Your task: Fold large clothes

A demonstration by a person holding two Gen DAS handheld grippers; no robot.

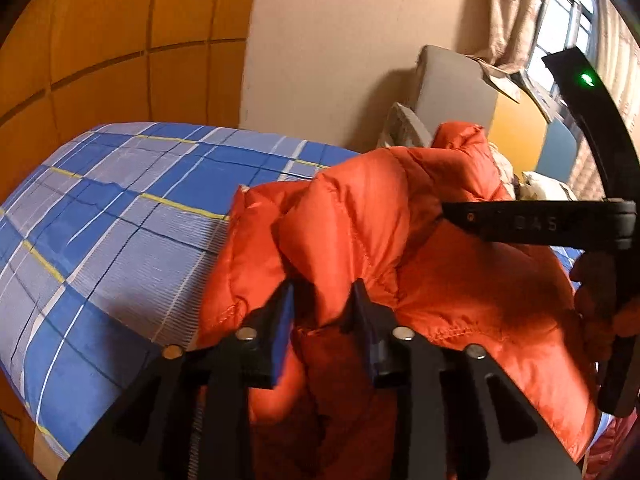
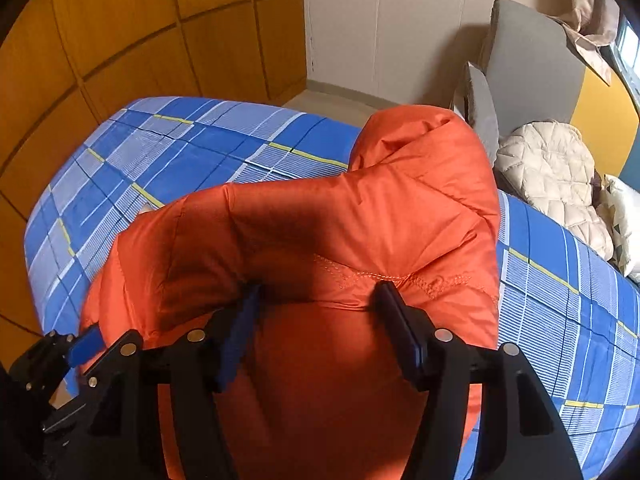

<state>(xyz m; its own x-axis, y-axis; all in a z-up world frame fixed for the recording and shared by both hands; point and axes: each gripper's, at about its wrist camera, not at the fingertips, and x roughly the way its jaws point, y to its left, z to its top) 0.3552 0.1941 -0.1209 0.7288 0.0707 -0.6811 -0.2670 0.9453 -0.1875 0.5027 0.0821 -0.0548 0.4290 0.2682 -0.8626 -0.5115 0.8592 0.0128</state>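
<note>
left gripper parted, jacket fold between | right gripper parted over jacket | risk: puffy fold springs open on bed

both tools are matte black plastic: the left gripper and right gripper have blue-padded fingers, round silver screws and triangular cut-outs.

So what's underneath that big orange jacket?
The orange jacket lies on a blue plaid bedsheet, which shows all around it. Whatever is directly beneath the jacket is covered by its puffy folds, so nothing more can be told.
</note>
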